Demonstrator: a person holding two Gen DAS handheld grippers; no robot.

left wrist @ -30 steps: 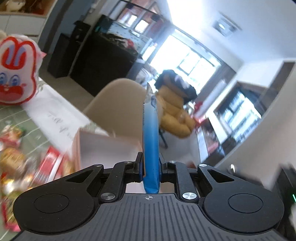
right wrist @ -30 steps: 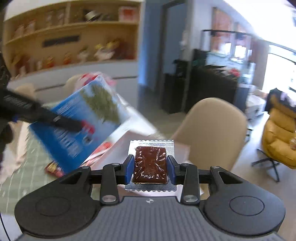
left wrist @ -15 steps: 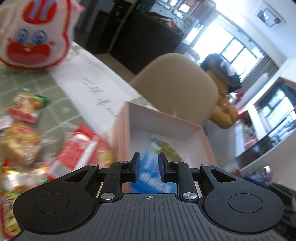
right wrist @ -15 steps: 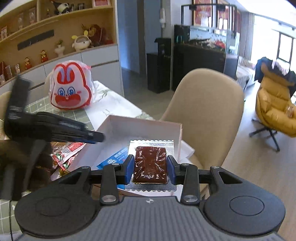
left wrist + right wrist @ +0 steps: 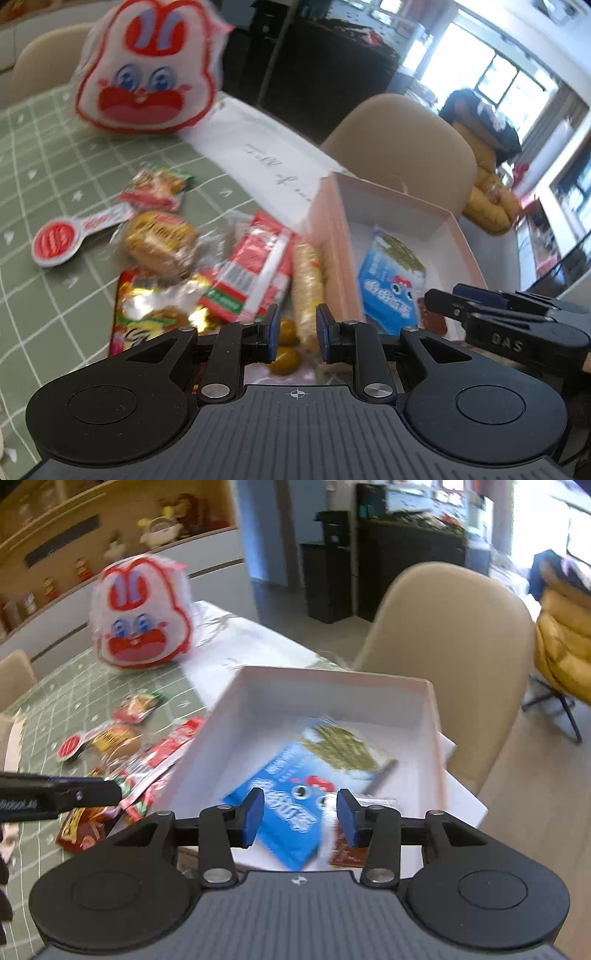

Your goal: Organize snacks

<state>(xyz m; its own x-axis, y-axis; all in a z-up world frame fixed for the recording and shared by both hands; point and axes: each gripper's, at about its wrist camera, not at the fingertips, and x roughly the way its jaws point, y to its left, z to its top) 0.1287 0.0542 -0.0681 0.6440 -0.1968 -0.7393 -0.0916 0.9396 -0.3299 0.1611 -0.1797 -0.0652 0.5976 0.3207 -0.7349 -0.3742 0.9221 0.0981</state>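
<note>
The left gripper point(image 5: 294, 329) is held over the loose snacks on the green checked tablecloth point(image 5: 44, 155), its jaws slightly parted with nothing clamped between them. Directly ahead of the jaws a long pale yellow snack packet point(image 5: 307, 280) is seen, lying just outside the wall of the pink box point(image 5: 332, 236). Its long axis runs roughly along the pointing line of the gripper, so it would be straddled across its narrow width. The red-and-white packet point(image 5: 255, 269) lies just left of it.

The right gripper point(image 5: 300, 818) is held over the box, and its jaws have just been opening. The brown snack in clear wrap point(image 5: 345, 851) is no longer pressed by the pads and sits low at the right pad, beside the blue snack packet point(image 5: 291, 805) lying flat in the box.

For the yellow packet, the left gripper is judged the nearer.
</note>
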